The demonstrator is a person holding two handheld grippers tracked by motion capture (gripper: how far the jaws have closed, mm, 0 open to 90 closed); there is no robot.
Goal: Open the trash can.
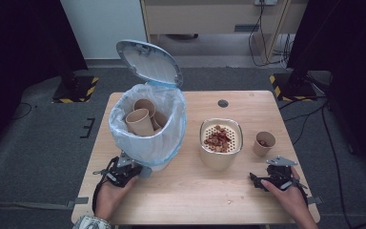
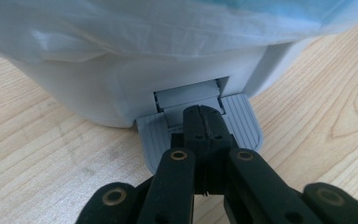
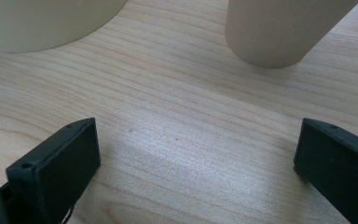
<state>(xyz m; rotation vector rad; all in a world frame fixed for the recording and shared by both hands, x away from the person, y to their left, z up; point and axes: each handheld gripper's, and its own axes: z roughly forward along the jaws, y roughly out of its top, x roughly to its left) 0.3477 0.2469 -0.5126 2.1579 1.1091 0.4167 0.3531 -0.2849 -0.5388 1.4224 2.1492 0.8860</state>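
Note:
A white pedal bin (image 1: 164, 143) with a pale blue liner stands on the left of the wooden table (image 1: 195, 191), its lid (image 1: 147, 62) swung up. Several paper cups (image 1: 139, 121) lie inside it. My left gripper (image 1: 136, 170) is shut, and in the left gripper view its closed tips (image 2: 204, 116) rest on the bin's grey pedal (image 2: 244, 123). My right gripper (image 1: 267, 175) lies low on the table at the right, open, with bare wood between its fingers (image 3: 56, 163). A paper cup (image 1: 264, 143) (image 3: 284, 32) stands just beyond it.
A beige container (image 1: 220, 160) (image 3: 42, 23) with a perforated insert holding reddish pieces sits at the table's middle, left of the cup. A small crumb (image 1: 228, 202) lies near the front edge. A round hole (image 1: 223, 103) marks the table's back.

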